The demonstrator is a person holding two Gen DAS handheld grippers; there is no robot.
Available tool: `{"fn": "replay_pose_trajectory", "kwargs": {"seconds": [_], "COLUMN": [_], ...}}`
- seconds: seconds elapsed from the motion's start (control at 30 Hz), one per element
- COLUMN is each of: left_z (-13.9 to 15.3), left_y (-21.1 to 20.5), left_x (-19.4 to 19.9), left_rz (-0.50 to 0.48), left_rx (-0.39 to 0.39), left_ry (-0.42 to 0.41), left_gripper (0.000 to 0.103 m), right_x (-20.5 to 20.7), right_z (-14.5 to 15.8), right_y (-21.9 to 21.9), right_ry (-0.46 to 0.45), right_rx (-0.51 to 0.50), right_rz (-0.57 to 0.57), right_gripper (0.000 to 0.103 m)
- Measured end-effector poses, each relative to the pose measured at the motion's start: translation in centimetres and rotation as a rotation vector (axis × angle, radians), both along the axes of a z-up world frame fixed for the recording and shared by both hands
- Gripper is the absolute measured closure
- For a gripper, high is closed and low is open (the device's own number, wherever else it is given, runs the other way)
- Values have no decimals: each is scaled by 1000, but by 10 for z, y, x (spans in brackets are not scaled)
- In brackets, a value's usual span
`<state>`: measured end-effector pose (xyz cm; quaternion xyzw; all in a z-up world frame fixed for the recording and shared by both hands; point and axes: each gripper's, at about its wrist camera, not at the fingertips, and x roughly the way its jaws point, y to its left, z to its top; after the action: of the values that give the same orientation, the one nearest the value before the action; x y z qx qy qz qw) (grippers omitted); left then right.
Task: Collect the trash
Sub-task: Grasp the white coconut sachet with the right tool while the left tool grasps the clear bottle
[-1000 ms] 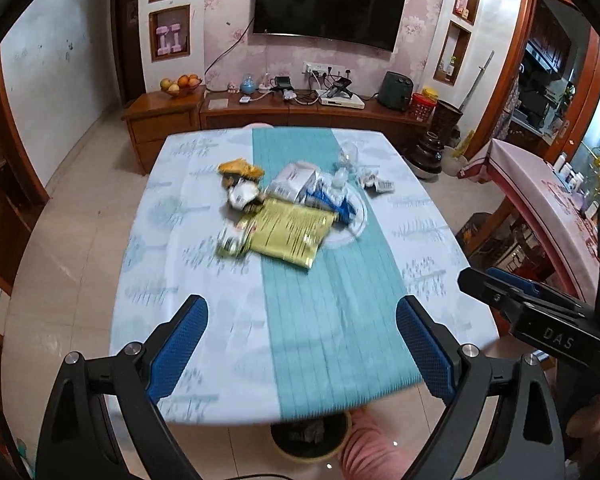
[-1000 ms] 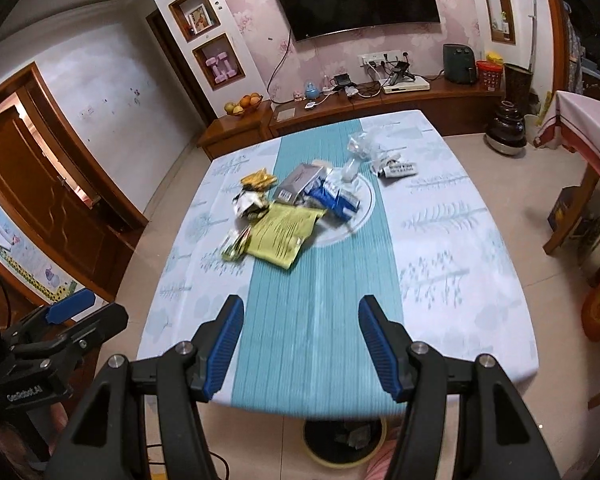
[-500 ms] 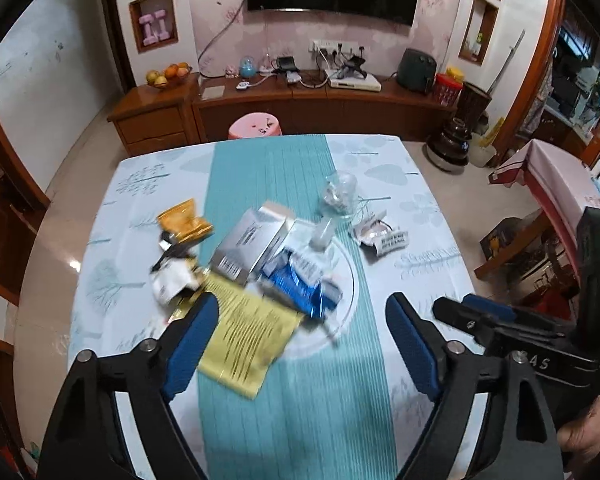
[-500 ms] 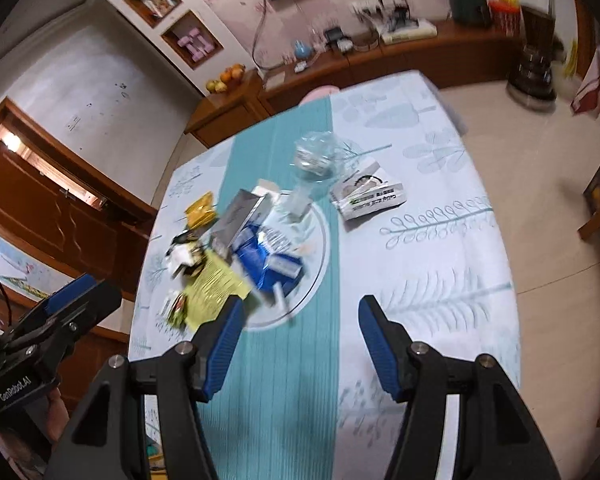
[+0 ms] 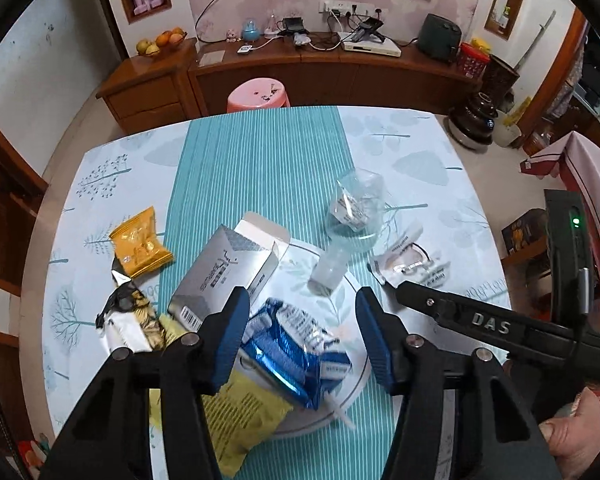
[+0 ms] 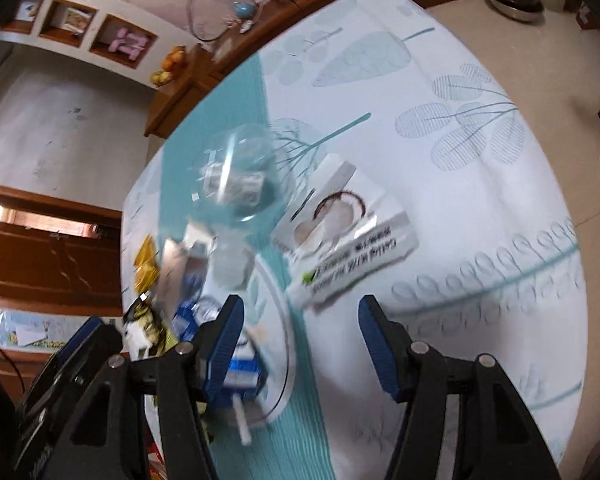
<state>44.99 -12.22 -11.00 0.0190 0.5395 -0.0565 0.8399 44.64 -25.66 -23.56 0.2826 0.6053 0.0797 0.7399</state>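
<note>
Trash lies in a heap on the table. My left gripper (image 5: 302,336) is open just above a blue foil wrapper (image 5: 296,356), which straddles the jaws' gap. Around it lie a yellow bag (image 5: 244,420), a silver carton (image 5: 228,268), an orange packet (image 5: 140,246), a dark crumpled wrapper (image 5: 126,316), a clear plastic cup (image 5: 354,210) and a small clear cup (image 5: 330,268). My right gripper (image 6: 300,336) is open and empty, low over the table just short of a white coconut wrapper (image 6: 344,236). The right gripper also shows in the left wrist view (image 5: 496,328).
The table (image 5: 420,160) has a white leaf-print cloth with a teal runner (image 5: 260,168). A pink stool (image 5: 258,96) stands behind it, then a wooden TV cabinet (image 5: 340,68). The table's right edge drops to the floor (image 6: 560,40).
Both grippers have moved forward and down from the table's near edge to the trash heap. Both stayed open. The trash has not moved.
</note>
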Motion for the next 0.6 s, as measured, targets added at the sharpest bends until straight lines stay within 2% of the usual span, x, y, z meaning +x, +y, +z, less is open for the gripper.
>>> {"fn": "replay_pose_trajectory", "kwargs": {"seconds": [0.23,0.3,0.37,0.5,0.6], "left_z": [-5,-5,-6,-10,-16], "left_y": [-2,-3,-5,-11,-15], "left_x": [19,24,29,37,45], "left_rz": [18,22,25,18,9], "left_rx": [-15,-21,-27,-34,-45], "left_ry": [10,11,11,19,41], "left_gripper": [49,49,49,49,49], "right_x": [23,28,33,36,35], "right_z": [-5,-3,-2,-1,1], "right_y": [7,10,11,12,10], "right_ry": [-6,-20,-33,-73,-104], "right_rx": [-106,-154,-210,-284,-315], "right_rz": [1,8,17,55,101], "right_gripper": [44,48,65,74,96]}}
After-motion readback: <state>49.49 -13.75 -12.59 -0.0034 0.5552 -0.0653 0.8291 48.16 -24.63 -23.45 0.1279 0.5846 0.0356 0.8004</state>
